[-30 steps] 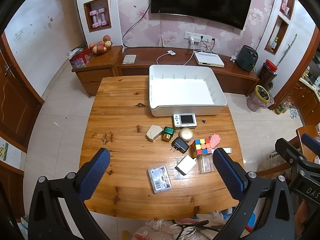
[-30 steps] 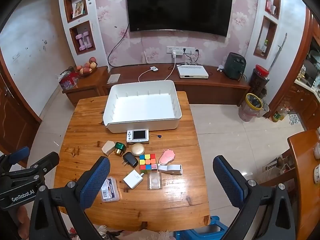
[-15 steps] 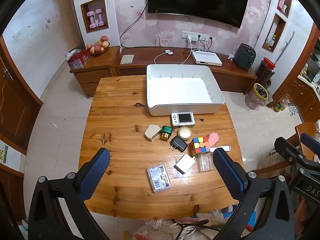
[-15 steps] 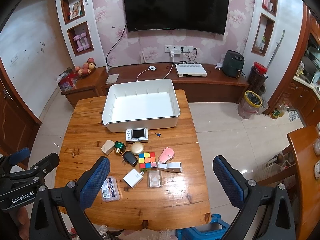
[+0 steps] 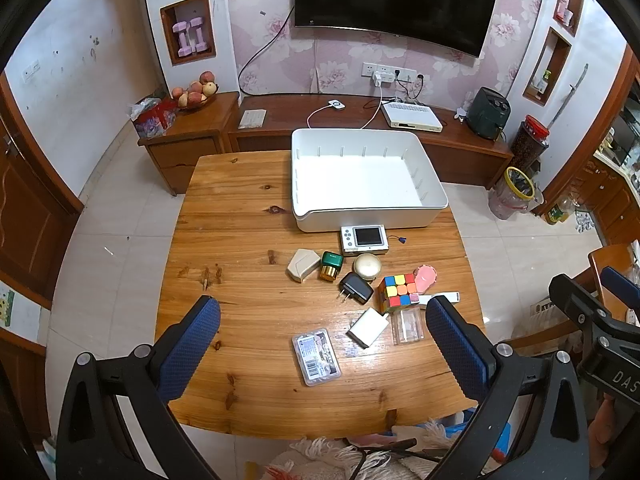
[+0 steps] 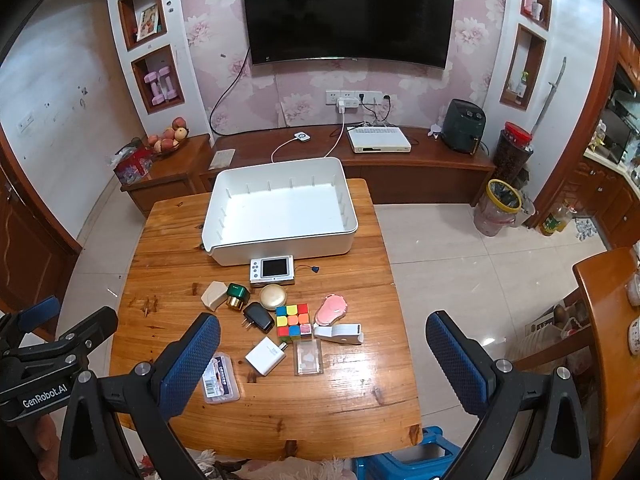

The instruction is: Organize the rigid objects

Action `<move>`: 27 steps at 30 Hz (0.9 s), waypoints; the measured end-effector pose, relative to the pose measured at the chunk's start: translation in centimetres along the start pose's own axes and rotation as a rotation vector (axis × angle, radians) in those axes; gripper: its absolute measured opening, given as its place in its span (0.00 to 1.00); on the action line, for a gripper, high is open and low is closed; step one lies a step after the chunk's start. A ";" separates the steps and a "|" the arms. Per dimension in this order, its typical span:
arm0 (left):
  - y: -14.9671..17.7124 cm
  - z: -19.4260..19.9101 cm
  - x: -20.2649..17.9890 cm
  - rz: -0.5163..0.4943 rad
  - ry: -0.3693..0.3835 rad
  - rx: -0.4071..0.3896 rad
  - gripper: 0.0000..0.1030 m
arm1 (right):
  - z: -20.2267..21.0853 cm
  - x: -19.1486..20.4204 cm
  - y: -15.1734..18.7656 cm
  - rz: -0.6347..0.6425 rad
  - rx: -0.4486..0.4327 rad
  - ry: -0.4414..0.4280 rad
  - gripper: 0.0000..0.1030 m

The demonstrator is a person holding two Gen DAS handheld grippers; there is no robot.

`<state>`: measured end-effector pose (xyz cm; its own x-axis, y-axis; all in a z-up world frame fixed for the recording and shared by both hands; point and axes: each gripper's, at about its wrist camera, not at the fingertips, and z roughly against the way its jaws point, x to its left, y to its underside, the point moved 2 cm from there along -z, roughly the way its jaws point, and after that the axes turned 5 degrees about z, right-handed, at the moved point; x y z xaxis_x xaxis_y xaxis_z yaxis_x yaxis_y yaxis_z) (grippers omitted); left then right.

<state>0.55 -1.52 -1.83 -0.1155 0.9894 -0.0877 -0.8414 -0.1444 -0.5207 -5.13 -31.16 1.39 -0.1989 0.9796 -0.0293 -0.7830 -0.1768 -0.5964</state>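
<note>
An empty white bin (image 5: 364, 176) (image 6: 280, 208) sits at the far side of the wooden table (image 5: 240, 216) (image 6: 168, 248). Small objects lie in front of it: a handheld game console (image 5: 364, 238) (image 6: 272, 269), a colour cube (image 5: 397, 292) (image 6: 293, 321), a black charger (image 5: 355, 288) (image 6: 258, 317), a white adapter (image 5: 368, 327) (image 6: 266, 356), a clear labelled case (image 5: 316, 356) (image 6: 219, 377) and a clear box (image 5: 407, 325) (image 6: 308, 357). My left gripper (image 5: 322, 338) and right gripper (image 6: 322, 340) both hover open and empty, high above the table's near edge.
Also on the table: a beige box (image 5: 303, 265), a green-and-gold bottle (image 5: 331, 266), a round gold compact (image 5: 367, 266), a pink brush (image 6: 331, 309) and a white dispenser (image 6: 340, 333). A TV cabinet (image 5: 360, 120) stands behind the table. A second wooden table (image 6: 608, 320) stands at the right.
Both views have drifted slightly, so the table and bin sit a little lower in frame. Nothing on the table has moved and both grippers remain open.
</note>
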 end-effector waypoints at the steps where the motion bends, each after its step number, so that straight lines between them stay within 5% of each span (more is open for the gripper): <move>1: 0.1 0.0 -0.1 -0.001 0.000 0.000 0.99 | 0.0 0.0 0.0 0.000 -0.001 0.000 1.00; 27: 0.0 0.0 0.1 -0.002 0.005 0.001 0.99 | 0.2 -1.4 -0.1 -0.011 0.001 0.005 1.00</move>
<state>0.52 -1.47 -1.89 -0.1115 0.9896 -0.0907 -0.8421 -0.1425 -0.5201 -4.95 -32.58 1.67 -0.1876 0.9819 -0.0265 -0.7854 -0.1661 -0.5962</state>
